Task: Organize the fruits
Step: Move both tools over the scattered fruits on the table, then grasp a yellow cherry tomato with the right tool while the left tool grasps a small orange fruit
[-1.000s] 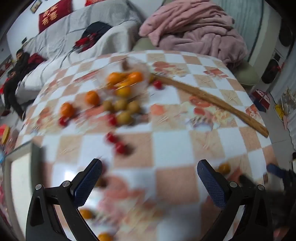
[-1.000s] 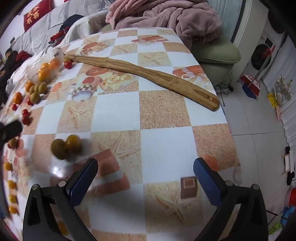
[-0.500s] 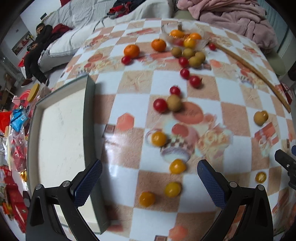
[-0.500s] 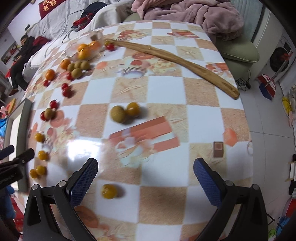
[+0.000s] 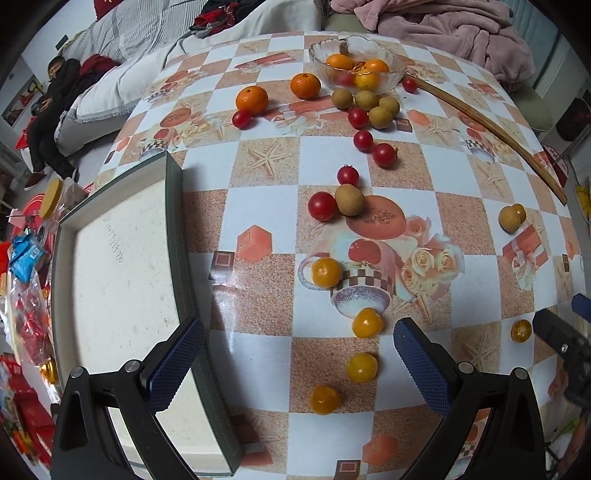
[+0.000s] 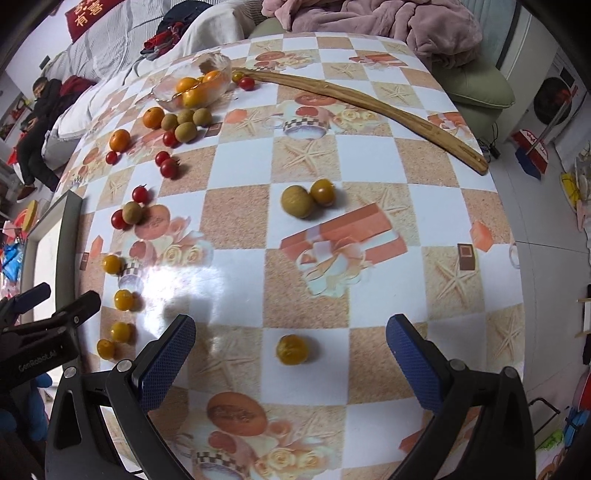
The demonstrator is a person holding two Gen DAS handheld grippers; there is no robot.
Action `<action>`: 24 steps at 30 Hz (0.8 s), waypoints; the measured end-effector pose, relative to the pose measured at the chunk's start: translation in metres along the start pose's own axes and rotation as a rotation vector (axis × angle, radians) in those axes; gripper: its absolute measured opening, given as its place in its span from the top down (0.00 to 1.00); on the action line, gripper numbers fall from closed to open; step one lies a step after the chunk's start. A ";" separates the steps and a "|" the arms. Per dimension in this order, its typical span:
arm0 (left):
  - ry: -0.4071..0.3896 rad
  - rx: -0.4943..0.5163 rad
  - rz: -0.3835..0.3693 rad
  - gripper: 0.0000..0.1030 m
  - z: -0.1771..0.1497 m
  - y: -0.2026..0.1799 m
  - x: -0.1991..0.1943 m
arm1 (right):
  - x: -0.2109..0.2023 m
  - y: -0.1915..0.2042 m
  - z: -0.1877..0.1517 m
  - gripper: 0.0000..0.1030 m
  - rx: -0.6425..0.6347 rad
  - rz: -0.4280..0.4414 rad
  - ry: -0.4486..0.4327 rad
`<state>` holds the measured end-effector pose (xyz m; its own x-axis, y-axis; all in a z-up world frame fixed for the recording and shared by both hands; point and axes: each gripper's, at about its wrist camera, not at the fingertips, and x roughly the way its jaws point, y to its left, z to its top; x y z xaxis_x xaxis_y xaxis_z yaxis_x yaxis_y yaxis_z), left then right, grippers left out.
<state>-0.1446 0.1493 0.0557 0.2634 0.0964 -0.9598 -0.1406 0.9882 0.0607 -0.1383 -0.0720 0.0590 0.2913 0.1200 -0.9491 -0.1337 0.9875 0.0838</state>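
Note:
Fruit lies scattered over the checked tablecloth. Several yellow tomatoes [image 5: 362, 367] sit just ahead of my open left gripper [image 5: 298, 361], which holds nothing. A white tray [image 5: 122, 280] with a dark rim lies under its left finger. Red tomatoes [image 5: 322, 206], brown longans [image 5: 349, 199] and two mandarins [image 5: 251, 99] spread toward a glass bowl [image 5: 356, 66] holding several fruits. My right gripper [image 6: 291, 363] is open and empty above one yellow tomato [image 6: 292, 349]. A longan [image 6: 296, 201] and an orange tomato [image 6: 323, 191] lie farther ahead.
A long curved wooden stick [image 6: 364, 103] lies across the far right of the table. A pink blanket [image 5: 443, 29] and a sofa stand behind. A person [image 5: 51, 110] sits at far left. Red packets [image 5: 26, 317] clutter the left edge. The left gripper's arm [image 6: 40, 332] shows at left.
Both grippers have pulled back from the far side of the table toward the near edge, bringing the tray and the yellow tomatoes into view. Both stayed open.

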 end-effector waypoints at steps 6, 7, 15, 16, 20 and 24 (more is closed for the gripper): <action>-0.006 0.011 -0.014 0.00 0.002 0.006 -0.002 | -0.003 0.011 -0.006 0.00 -0.002 -0.011 0.004; -0.007 0.007 -0.013 0.00 0.001 0.004 -0.002 | -0.003 0.011 -0.006 0.00 0.000 -0.012 0.006; 0.000 0.010 -0.014 0.00 -0.001 0.006 0.003 | 0.000 0.009 -0.011 0.00 0.017 -0.025 0.023; 0.003 0.011 -0.015 0.00 -0.001 0.005 0.005 | 0.000 0.009 -0.011 0.00 0.019 -0.027 0.024; 0.004 0.013 -0.017 0.00 -0.001 0.005 0.005 | 0.000 0.009 -0.011 0.00 0.020 -0.027 0.025; 0.003 0.017 -0.019 0.00 0.001 0.005 0.004 | 0.000 0.009 -0.011 0.00 0.020 -0.026 0.024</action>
<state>-0.1436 0.1547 0.0520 0.2630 0.0768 -0.9617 -0.1195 0.9917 0.0465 -0.1497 -0.0645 0.0565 0.2720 0.0917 -0.9579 -0.1072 0.9921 0.0646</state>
